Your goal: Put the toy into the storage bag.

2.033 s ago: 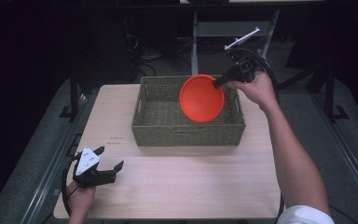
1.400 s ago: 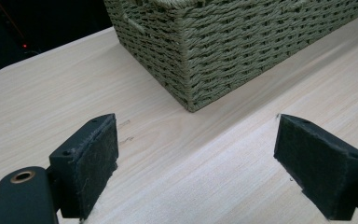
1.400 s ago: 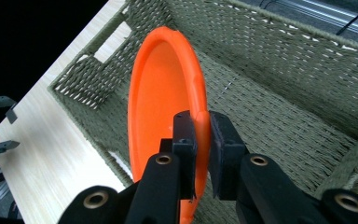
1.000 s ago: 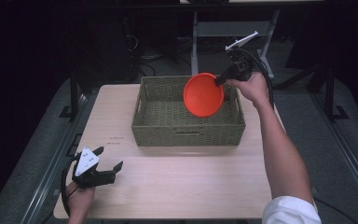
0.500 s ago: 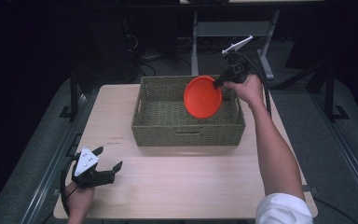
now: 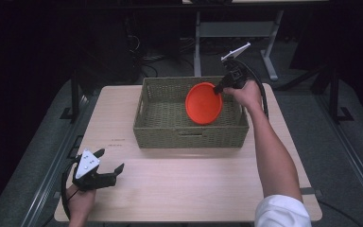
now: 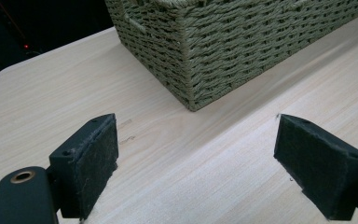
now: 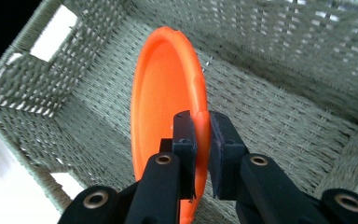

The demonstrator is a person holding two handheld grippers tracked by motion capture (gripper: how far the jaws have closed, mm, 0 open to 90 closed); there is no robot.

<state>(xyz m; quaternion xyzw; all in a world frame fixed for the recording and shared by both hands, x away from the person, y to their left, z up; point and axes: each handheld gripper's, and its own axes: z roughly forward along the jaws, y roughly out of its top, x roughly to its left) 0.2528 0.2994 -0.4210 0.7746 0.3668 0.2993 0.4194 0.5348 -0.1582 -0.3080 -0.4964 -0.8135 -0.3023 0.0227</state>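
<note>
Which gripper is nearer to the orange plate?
The right gripper: its jaws pinch the orange plate by the rim over the basket. The left gripper sits open at the table's near-left corner.

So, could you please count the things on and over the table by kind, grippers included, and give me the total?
Orange plate: 1
Woven basket: 1
Grippers: 2, the left gripper and the right gripper
Total: 4
</note>
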